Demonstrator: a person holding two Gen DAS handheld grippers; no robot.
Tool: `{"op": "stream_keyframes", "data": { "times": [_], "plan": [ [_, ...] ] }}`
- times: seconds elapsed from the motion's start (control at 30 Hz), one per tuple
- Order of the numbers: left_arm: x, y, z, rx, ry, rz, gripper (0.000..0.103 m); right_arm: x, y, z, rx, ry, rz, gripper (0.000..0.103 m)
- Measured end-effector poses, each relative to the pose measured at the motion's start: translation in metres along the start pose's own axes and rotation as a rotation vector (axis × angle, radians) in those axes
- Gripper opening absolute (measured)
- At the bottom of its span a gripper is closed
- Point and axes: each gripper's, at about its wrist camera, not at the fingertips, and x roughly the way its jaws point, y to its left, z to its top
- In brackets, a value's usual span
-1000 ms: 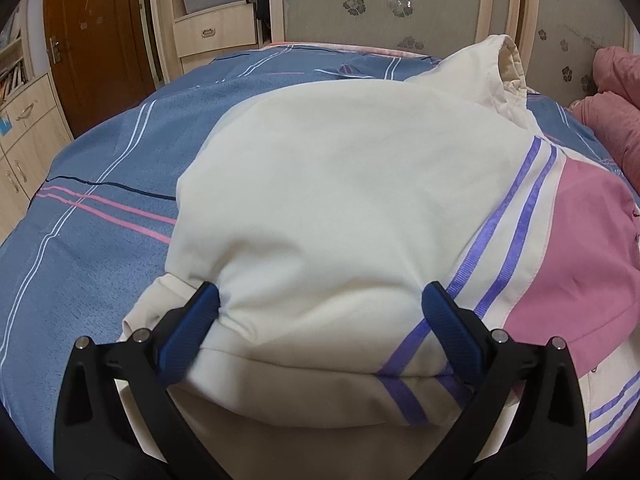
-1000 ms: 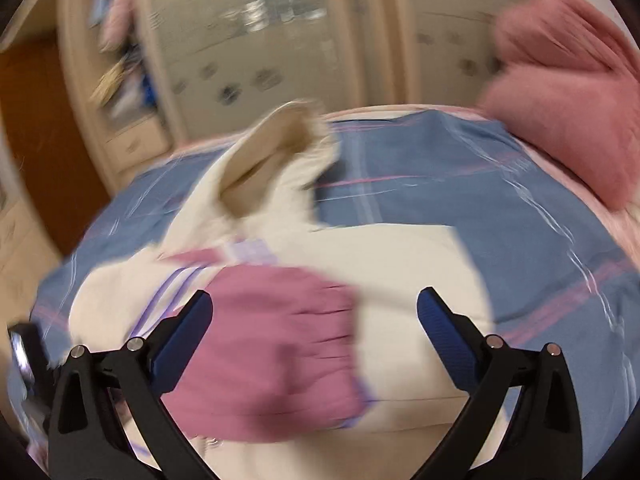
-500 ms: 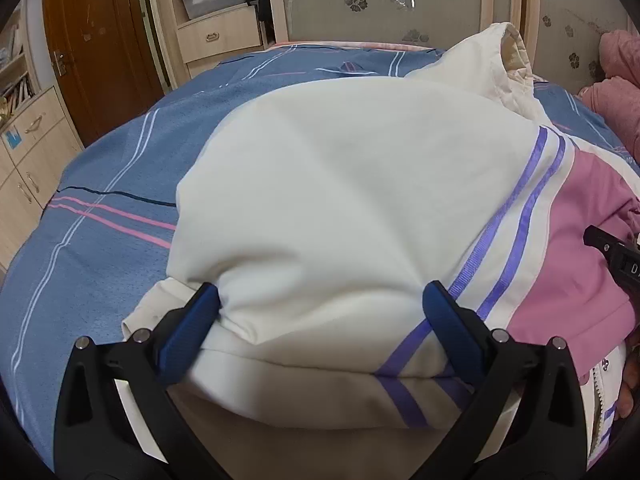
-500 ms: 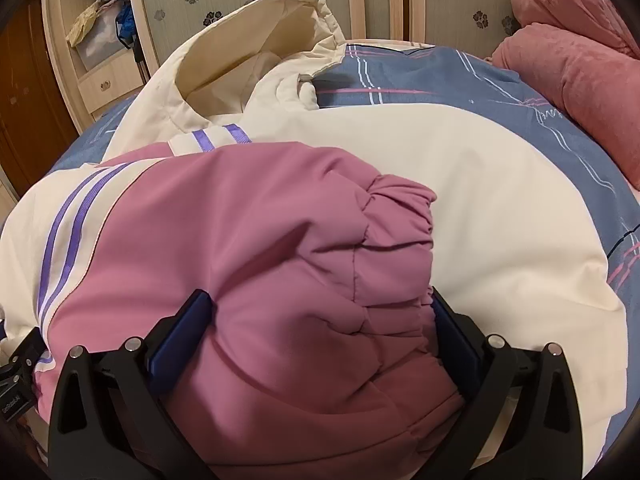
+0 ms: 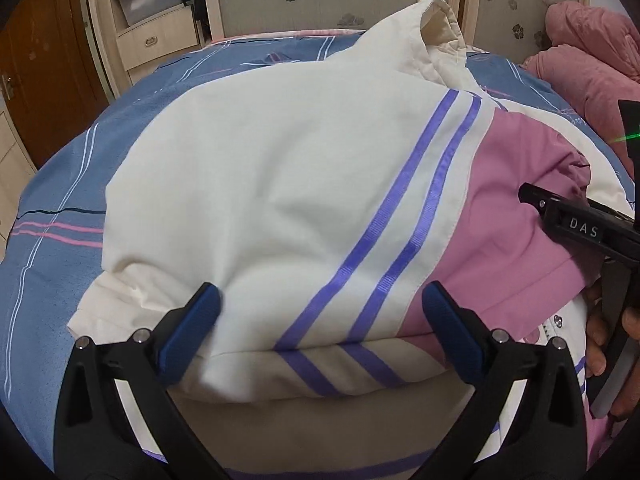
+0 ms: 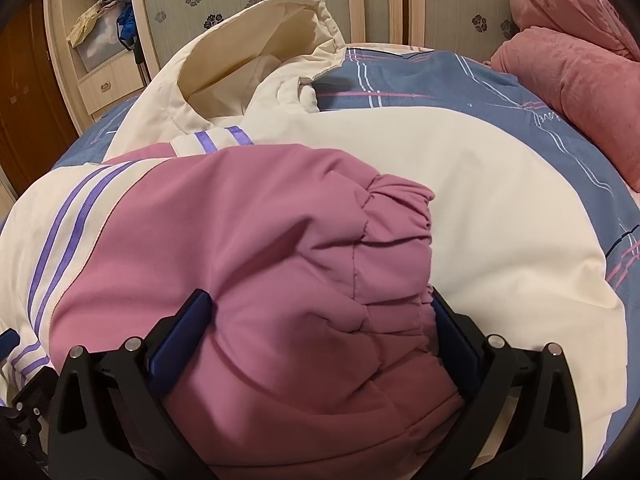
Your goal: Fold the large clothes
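A puffy cream jacket [image 5: 280, 184] with purple stripes lies on the bed, its hood [image 6: 248, 60] standing up at the far end. Its pink sleeve [image 6: 260, 248] is folded across the body, the gathered cuff [image 6: 392, 248] pointing right. My left gripper [image 5: 320, 316] is open and straddles the near folded edge where the two stripes cross. My right gripper [image 6: 318, 320] is also open, with the bulging pink sleeve filling the space between its blue pads. In the left wrist view the right tool [image 5: 576, 224] and a hand [image 5: 600, 344] show at the right edge.
A blue striped bed cover [image 5: 80, 184] surrounds the jacket. Pink bedding [image 6: 572, 80] is piled at the far right. A pale wardrobe with drawers [image 5: 156, 40] and a brown door [image 5: 40, 60] stand beyond the bed on the left.
The right gripper swung in and came down over the pink sleeve. The left gripper slid right along the jacket's near edge, so the purple stripes now lie between its fingers.
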Motion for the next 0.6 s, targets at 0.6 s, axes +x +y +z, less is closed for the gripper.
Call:
{"op": "stream_keyframes", "data": {
  "times": [0.6],
  "plan": [
    [-0.055, 0.030, 0.010, -0.084, -0.231, 0.045, 0.101, -0.001, -0.002, -0.002, 0.006, -0.013, 0.015, 0.102]
  ]
}}
